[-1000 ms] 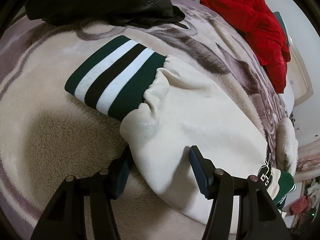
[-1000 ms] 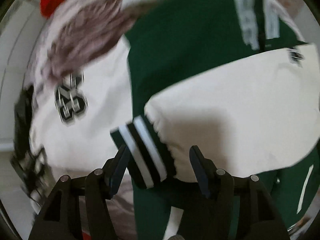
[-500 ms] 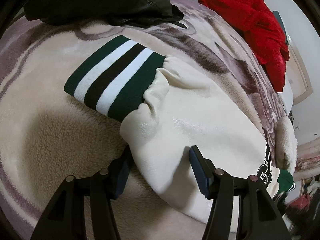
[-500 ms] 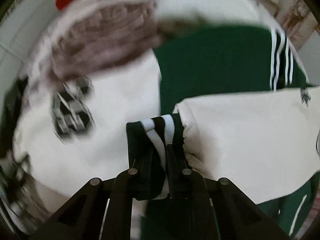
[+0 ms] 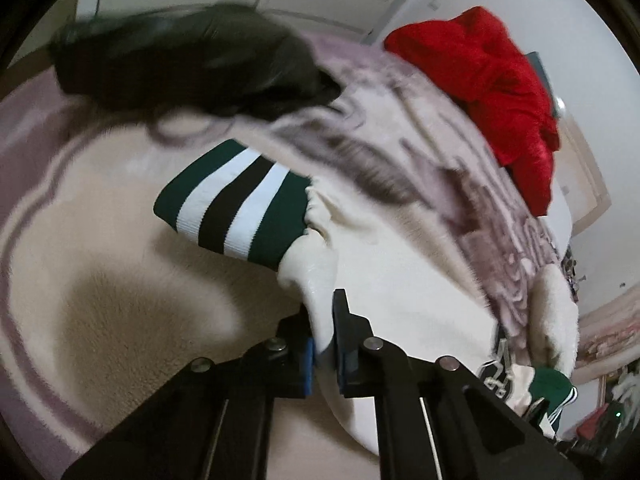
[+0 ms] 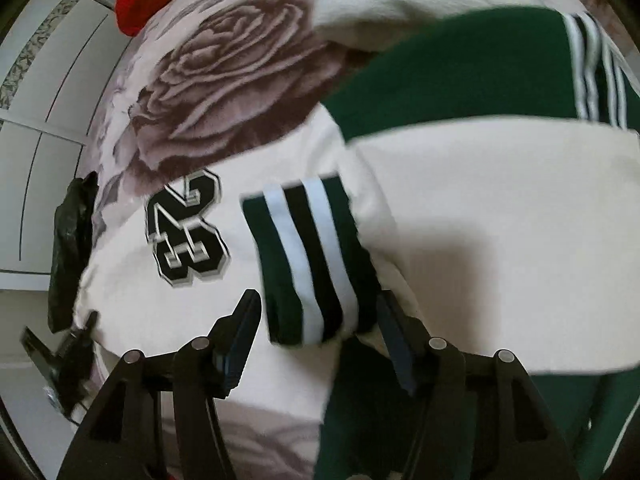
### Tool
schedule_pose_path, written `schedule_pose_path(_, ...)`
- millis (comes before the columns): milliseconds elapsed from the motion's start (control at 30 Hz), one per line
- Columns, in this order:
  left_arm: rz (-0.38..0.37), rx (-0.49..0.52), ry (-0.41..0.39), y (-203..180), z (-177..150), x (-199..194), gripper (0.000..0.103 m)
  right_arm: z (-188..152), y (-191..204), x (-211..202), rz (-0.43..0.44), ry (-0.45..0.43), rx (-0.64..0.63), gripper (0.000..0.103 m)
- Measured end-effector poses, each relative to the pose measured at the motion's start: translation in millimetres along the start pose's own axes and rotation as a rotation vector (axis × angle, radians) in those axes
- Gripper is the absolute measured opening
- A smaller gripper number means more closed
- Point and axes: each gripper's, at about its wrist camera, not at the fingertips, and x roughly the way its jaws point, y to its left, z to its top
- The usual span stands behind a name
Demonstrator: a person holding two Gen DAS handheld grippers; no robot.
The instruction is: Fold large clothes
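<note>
Left claw point(image 5: 325, 330) pinching cream sleeve point(image 5: 384, 280); right claw point(image 6: 318, 320) spread, straddling striped cuff point(image 6: 312, 260)

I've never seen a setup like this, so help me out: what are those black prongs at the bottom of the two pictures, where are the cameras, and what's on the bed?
The prongs are hand-held tools: a person holds a two-finger gripper in each hand, and each carries a fisheye camera that looks along its fingers.

In the left camera's picture, the left gripper is shut on the cream sleeve of a varsity jacket, just behind its green striped cuff.

In the right camera's picture, the right gripper is open, its fingers either side of the other cuff, which lies on the jacket's cream front by the number patch.

Everything lies on a fleecy rose-print blanket. A black garment and a red one lie further back.
</note>
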Motion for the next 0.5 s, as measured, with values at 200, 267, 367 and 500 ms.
schedule_pose_path(200,-0.052,0.224,-0.129,-81.1,14.4,-53.2,0.003,-18.6,-25.1,-28.9,-0.061,-0.031,0.044,0.081)
schedule_pose_path(267,-0.083,0.307,-0.168,-114.4,15.2,-71.0,0.003,-18.8,-31.4,-37.0,-0.118,-0.053,0.031,0.081)
schedule_pose_path(367,-0.161,0.428,-0.203,-173.2,6.1,-98.3,0.003,-20.8,-56.5,-47.0,-0.070,-0.044,0.080,0.081)
schedule_pose_path(500,-0.282,0.618,-0.202,-263.0,-30.9,-125.1,0.003,-27.4,-107.7,-69.5,-0.022,-0.067,0.167,0.081)
